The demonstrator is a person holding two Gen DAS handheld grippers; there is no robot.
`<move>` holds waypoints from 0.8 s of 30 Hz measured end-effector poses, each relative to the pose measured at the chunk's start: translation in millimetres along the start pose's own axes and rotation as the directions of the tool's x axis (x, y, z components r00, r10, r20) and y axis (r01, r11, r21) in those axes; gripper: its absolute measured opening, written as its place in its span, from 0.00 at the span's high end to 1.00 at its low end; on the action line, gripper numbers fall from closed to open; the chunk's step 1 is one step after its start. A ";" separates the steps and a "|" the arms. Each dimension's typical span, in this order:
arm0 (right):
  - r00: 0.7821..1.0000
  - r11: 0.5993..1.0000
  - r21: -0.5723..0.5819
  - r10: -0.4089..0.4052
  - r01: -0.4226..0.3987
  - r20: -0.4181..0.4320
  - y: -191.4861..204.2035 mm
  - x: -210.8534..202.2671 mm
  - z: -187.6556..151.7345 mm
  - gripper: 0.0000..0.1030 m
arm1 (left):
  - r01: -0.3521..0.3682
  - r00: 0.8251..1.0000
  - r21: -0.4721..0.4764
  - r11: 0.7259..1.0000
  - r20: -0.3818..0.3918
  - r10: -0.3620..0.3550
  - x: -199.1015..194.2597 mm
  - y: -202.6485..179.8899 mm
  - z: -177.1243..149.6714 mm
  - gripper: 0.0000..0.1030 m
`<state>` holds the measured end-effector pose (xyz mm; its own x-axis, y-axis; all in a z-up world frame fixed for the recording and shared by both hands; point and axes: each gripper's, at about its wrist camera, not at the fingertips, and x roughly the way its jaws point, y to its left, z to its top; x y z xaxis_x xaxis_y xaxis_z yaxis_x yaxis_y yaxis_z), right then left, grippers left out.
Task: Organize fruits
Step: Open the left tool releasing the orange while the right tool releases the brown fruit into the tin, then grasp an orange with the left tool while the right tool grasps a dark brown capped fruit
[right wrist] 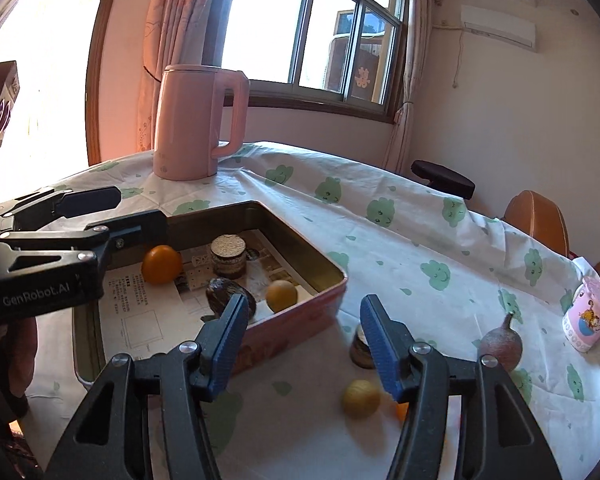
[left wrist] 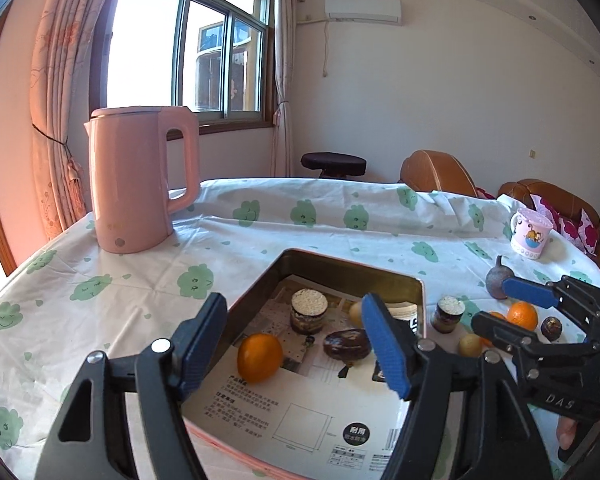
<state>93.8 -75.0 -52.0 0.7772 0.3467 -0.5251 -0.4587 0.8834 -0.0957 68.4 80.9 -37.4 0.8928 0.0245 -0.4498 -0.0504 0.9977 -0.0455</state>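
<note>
Both tools empty, jaws apart: left tool over glossy orange in tin; right tool above dull yellow fruit.

— How is the light?
— Bright daylight floods through the window – its panes are blown out white, washing the pink curtain in glare.
— Shadows?
— Soft ones under the pink kettle and inside the tin box.
— Sharpness?
— Crisp centrally; fisheye bending and dark vignetting crowd the edges.
</note>
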 end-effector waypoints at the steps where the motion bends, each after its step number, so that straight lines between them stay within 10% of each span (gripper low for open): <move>1: 1.000 1.000 0.028 -0.014 0.014 0.002 -13.7 -7.8 -4.2 0.42 | 0.009 1.000 0.009 1.000 0.003 -0.009 -1.2 -6.5 0.6 0.30; 11: 0.978 0.951 0.226 -0.202 0.209 -0.054 -123.6 -60.5 -50.7 0.42 | 0.114 0.993 0.108 0.988 -0.050 -0.109 2.8 -77.0 -5.6 0.30; 24: 0.971 0.895 0.375 -0.216 0.240 -0.106 -180.8 -75.0 -84.0 0.42 | 0.202 0.969 0.161 0.966 -0.176 -0.173 28.1 -130.9 -15.1 0.33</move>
<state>82.3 -287.2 -66.3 0.8079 0.1126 -0.5785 -0.0626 0.9924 0.1057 93.3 -50.0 -57.6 0.7949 -0.1602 -0.5852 0.2039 0.9790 0.0089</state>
